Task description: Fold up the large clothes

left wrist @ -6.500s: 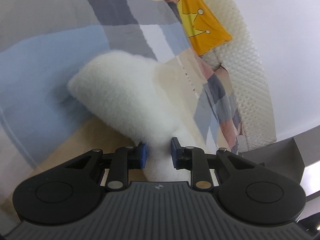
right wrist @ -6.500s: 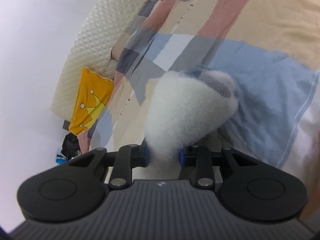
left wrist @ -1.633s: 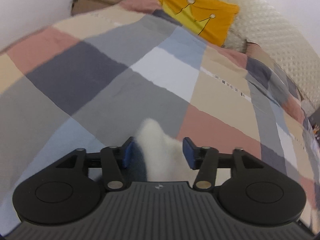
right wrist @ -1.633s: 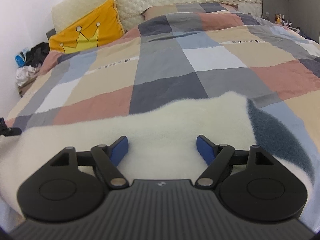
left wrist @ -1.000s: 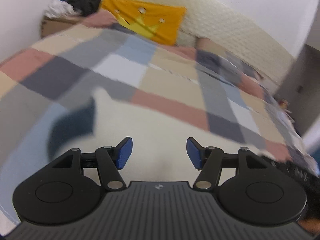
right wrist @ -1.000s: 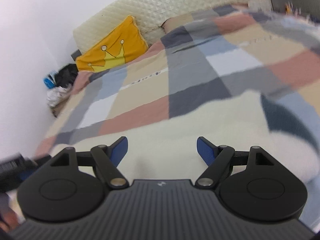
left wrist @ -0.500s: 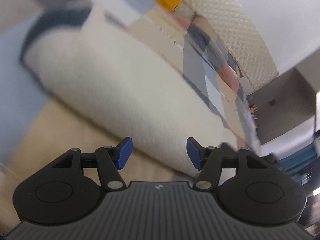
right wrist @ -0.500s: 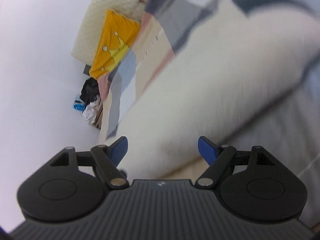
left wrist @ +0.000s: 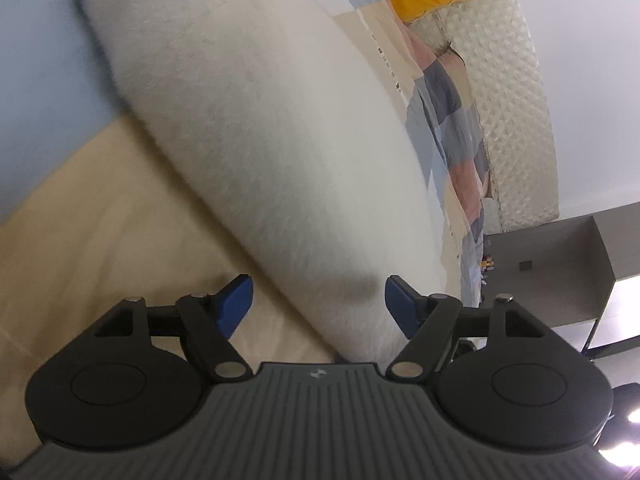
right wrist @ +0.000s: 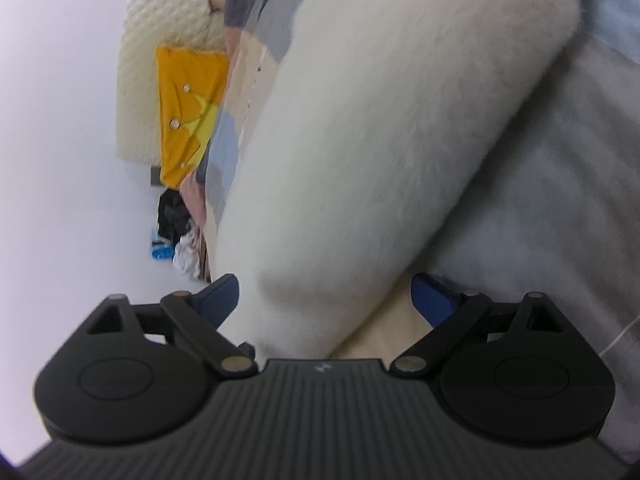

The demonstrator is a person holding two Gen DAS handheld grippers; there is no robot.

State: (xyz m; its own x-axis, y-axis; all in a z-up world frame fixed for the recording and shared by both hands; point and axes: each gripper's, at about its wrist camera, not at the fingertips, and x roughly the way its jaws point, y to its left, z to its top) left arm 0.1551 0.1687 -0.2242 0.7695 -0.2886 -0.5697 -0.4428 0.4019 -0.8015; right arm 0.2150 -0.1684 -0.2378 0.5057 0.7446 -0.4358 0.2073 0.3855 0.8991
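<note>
Fleece (left wrist: 272,152), folded into a long white roll, lies across the quilt (left wrist: 80,240) on the bed, one end reaching between each pair of jaws. Both the left gripper (left wrist: 316,300) and the right gripper (right wrist: 324,294) are opening, pads clear of the pile, nothing gripped. Likely risks: the springy fold could relax and slump open, or a blue pad could snag the fluff on withdrawal and drag the roll askew.

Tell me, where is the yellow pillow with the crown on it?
The yellow crown pillow sits at the head of the bed, leaning on the cream quilted headboard: left in the right wrist view, top right in the left wrist view, beyond the fluffy white garment.
</note>
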